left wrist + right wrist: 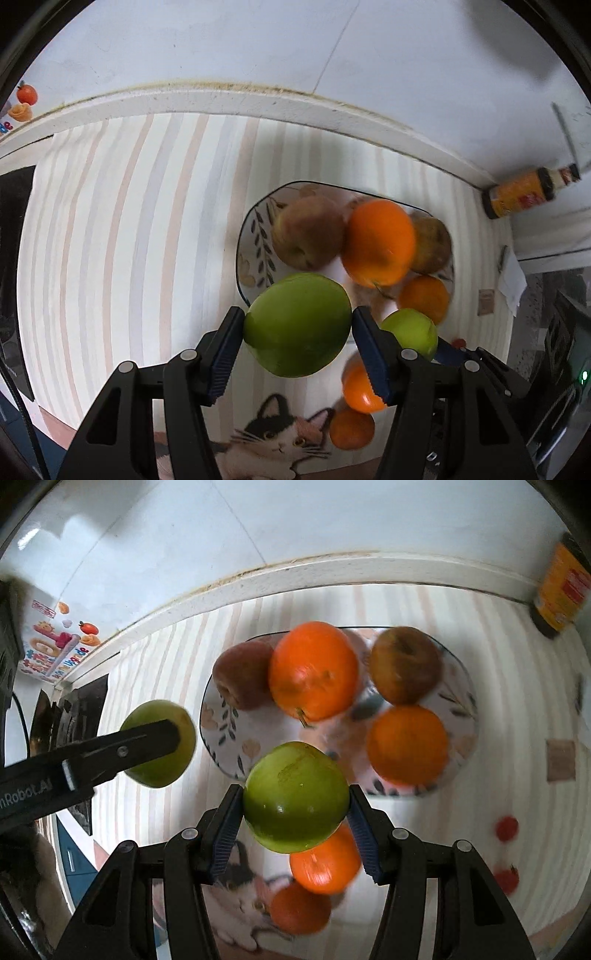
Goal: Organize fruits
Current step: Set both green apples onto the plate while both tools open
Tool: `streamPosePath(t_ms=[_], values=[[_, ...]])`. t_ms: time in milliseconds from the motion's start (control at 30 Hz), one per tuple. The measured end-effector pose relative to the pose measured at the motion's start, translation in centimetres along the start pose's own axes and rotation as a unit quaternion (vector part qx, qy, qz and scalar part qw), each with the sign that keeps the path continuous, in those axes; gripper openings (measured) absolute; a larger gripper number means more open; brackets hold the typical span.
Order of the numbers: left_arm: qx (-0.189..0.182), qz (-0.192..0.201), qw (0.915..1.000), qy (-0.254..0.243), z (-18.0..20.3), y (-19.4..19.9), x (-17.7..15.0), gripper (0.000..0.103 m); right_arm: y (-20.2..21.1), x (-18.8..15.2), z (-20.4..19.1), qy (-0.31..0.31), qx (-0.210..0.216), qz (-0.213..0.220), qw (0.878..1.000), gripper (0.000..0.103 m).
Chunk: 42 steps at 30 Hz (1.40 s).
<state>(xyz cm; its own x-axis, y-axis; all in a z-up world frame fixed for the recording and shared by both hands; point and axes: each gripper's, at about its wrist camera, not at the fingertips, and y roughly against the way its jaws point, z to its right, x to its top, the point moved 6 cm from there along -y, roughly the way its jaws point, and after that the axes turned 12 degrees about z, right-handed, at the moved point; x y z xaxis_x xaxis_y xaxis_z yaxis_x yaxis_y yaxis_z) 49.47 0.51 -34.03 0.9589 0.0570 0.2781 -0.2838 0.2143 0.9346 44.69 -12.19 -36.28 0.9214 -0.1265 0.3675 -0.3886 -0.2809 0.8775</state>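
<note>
A striped cloth (129,229) with a cat picture (273,439) at six o'clock covers the tabletop. An orange-labelled bottle (524,195) lies at three o'clock by the white wall (258,44). Colourful stickers (51,642) show at nine o'clock.

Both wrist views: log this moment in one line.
left gripper: shut on green apple | right gripper: shut on second green apple | plate: four fruits
</note>
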Motion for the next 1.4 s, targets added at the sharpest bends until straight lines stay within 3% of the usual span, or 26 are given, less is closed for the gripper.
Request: streamPosePath(t_ms=[500, 567, 633, 767, 833, 1000, 1200, 1400], values=[[-0.001, -0.056, 0.9976, 0.041, -1.2, -3.8, 0.2, 0.058, -6.1, 0.5, -0.6, -0.058, 0.036, -0.035, 0.997, 0.059], [0.002, -0.06, 0.9972, 0.044, -1.2, -3.9, 0.0, 0.058, -6.3, 0.4, -0.6, -0.063, 0.042, -0.036, 0.996, 0.066], [0.002, -0.062, 0.997, 0.047, -1.2, -4.1, 0.0, 0.058, -5.9, 0.7, -0.7, -0.064, 0.048, -0.029, 0.996, 0.079], [0.01, -0.061, 0.9969, 0.048, -1.3, -4.0, -0.2, 0.058, -5.1, 1.0, -0.6, -0.062, 0.045, -0.03, 0.997, 0.083], [0.009, -0.056, 0.9973, 0.046, -1.4, -3.8, 0.0, 0.059, -4.8, 0.9, -0.1, -0.058, 0.032, -0.035, 0.997, 0.09], [0.01, -0.043, 0.9981, 0.042, -1.5, -3.0, 0.4, 0.084, -3.5, 0.7, 1.2, -0.044, -0.014, -0.033, 0.998, 0.093], [0.034, -0.017, 0.9992, 0.014, -1.4, -1.5, 0.2, 0.086, -1.0, 0.7, 2.2, -0.022, -0.057, -0.009, 0.998, 0.094], [0.082, 0.042, 0.9954, -0.025, -1.1, 1.5, -1.4, 0.086, 2.1, 0.6, 2.7, 0.016, -0.1, 0.021, 0.995, 0.094]])
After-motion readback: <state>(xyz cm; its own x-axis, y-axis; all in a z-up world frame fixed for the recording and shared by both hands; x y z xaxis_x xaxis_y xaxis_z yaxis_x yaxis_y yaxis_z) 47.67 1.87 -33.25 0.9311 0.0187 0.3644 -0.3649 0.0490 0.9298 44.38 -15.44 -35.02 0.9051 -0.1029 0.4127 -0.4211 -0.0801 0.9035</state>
